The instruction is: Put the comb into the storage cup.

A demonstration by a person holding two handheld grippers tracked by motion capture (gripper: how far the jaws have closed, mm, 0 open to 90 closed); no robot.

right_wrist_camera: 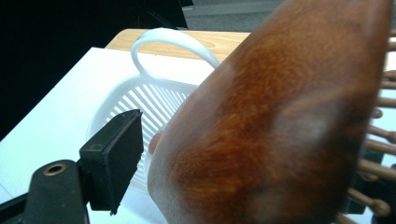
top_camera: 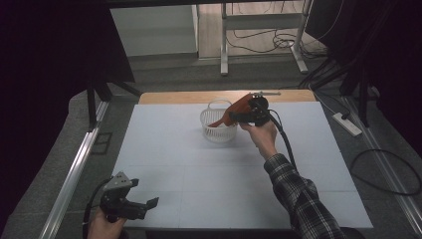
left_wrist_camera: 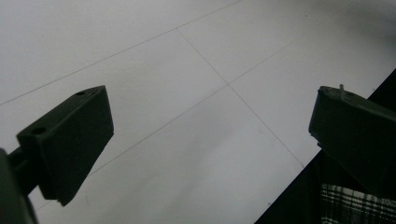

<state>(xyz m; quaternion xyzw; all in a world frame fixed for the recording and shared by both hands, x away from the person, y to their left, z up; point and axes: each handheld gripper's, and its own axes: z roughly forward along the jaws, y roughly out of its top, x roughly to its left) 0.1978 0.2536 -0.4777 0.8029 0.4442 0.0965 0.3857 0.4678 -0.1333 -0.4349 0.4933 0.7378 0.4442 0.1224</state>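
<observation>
Right hand (top_camera: 263, 135) tilts wooden brush (top_camera: 234, 112) into white basket (top_camera: 217, 130).

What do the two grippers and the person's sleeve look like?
Both grippers are black with two blocky, wedge-shaped jaws. The left gripper carries a grey three-cornered plate on top, and a dark cable trails from it. The right gripper has a thick black cable running back along the forearm. The sleeve is a dark plaid shirt with pale lines.

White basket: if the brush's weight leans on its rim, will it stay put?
Probably tips or slides easily: the white basket is thin slotted plastic, likely light, standing on a smooth sheet. The wooden brush leans into it over the rim, looking rigid and heavier, so it could lever it over.
</observation>
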